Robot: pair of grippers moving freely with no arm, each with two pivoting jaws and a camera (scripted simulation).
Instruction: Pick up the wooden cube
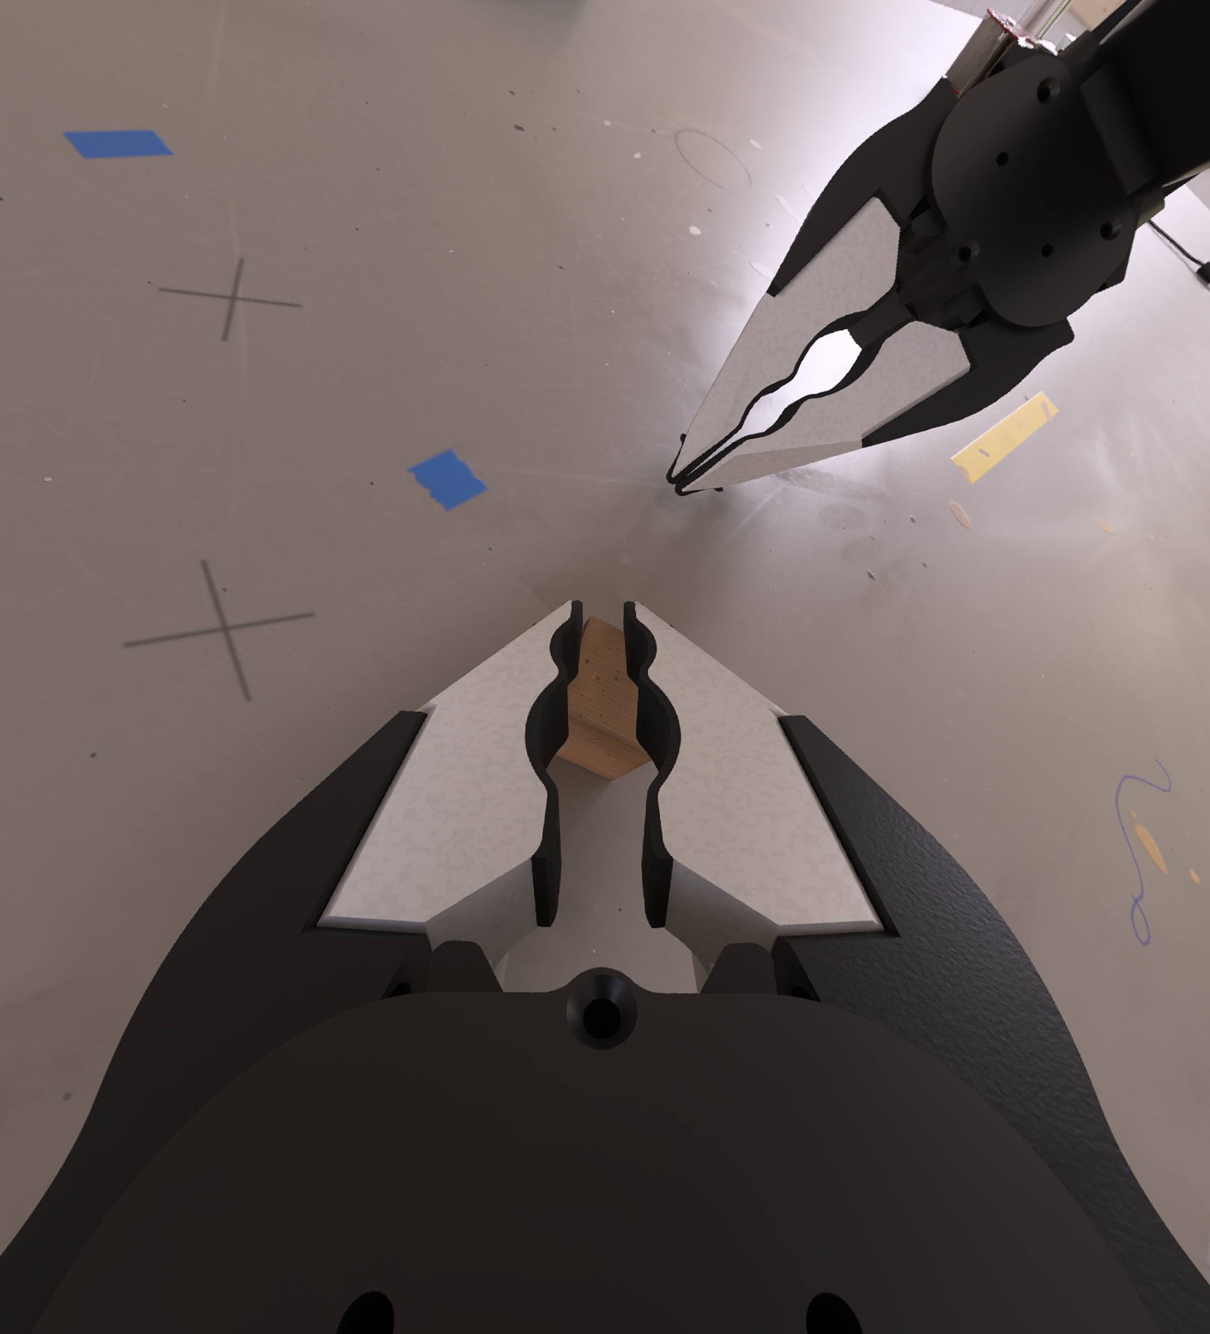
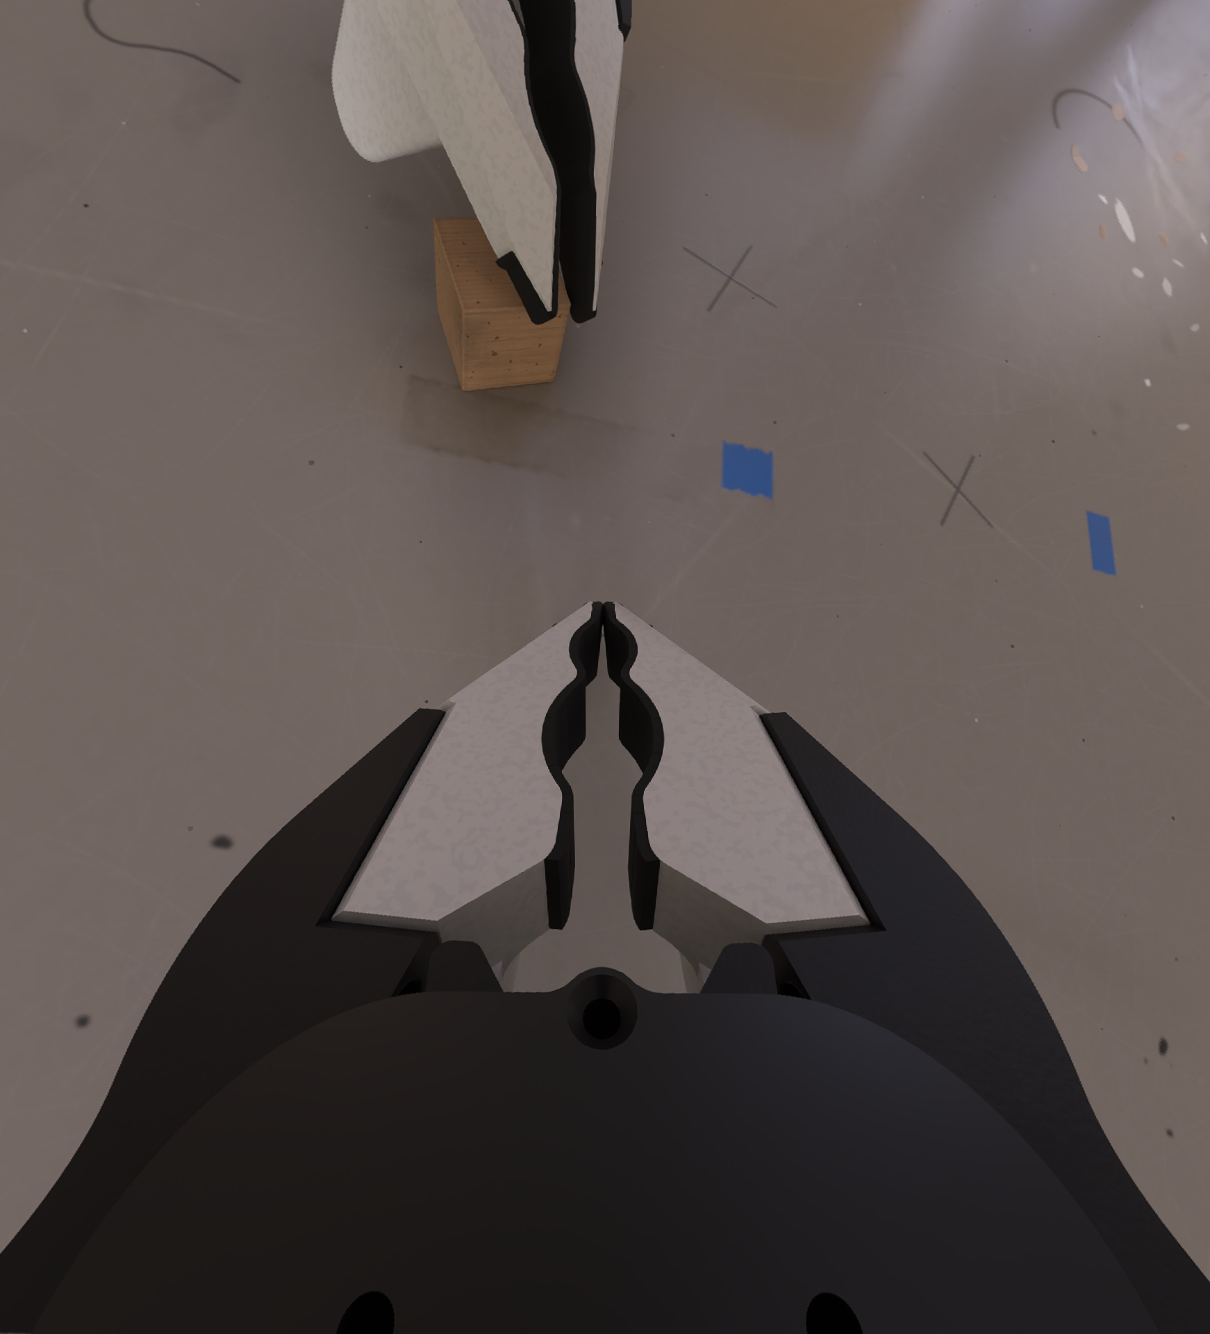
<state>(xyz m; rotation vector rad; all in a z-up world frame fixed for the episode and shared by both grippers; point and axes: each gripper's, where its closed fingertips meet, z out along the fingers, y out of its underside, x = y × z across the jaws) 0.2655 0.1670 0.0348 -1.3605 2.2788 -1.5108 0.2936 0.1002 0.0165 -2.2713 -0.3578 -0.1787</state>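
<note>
Between the jaws of the left gripper (image 1: 601, 613) sits the wooden cube (image 1: 601, 704), pinched near the fingertips and, from the right wrist view, apparently resting on the grey desk (image 2: 227, 541). Farther off, the right gripper (image 2: 601, 610) hangs with jaws pressed together, well apart from the cube.

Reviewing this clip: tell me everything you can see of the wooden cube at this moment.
The wooden cube is a light tan block with fine grain lines and small dark specks, edges sharp and undamaged. It sits between the two fingers of the left claw, whose dark inner pads flank opposite sides of it. In the right wrist view it looks close to the grey table; whether it rests there or is lifted cannot be told. The right claw, shut, stays apart from it.
</note>
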